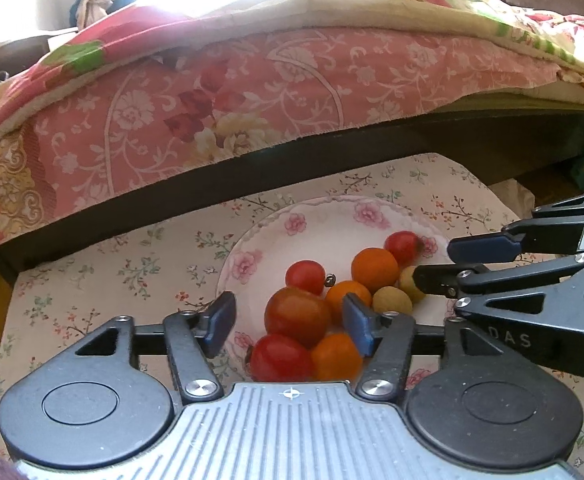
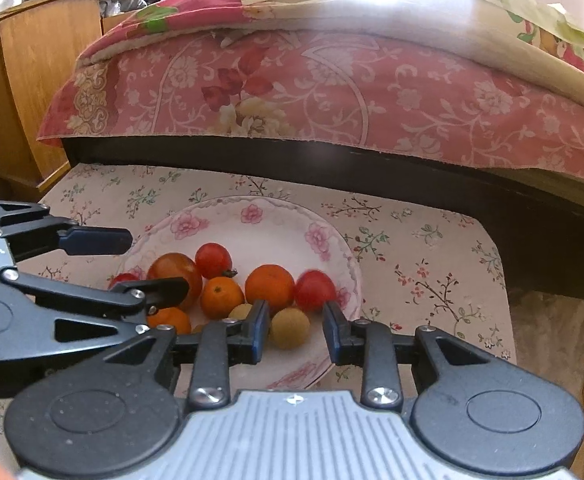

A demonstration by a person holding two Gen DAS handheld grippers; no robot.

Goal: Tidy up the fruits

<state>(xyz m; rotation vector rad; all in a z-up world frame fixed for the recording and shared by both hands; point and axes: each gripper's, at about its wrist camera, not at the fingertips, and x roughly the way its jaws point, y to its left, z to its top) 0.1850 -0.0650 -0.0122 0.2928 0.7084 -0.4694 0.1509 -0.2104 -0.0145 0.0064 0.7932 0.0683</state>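
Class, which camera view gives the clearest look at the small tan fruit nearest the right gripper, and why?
The right wrist view: the tan fruit sits whole and unobstructed just ahead of the right gripper, on the plate. The left wrist view shows it smaller, near the plate's right side, partly behind the left gripper's finger.

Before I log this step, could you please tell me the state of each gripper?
Left gripper: jaws open, large tomato between them, not gripped.
Right gripper: jaws narrowly open around a tan fruit, not clamped.
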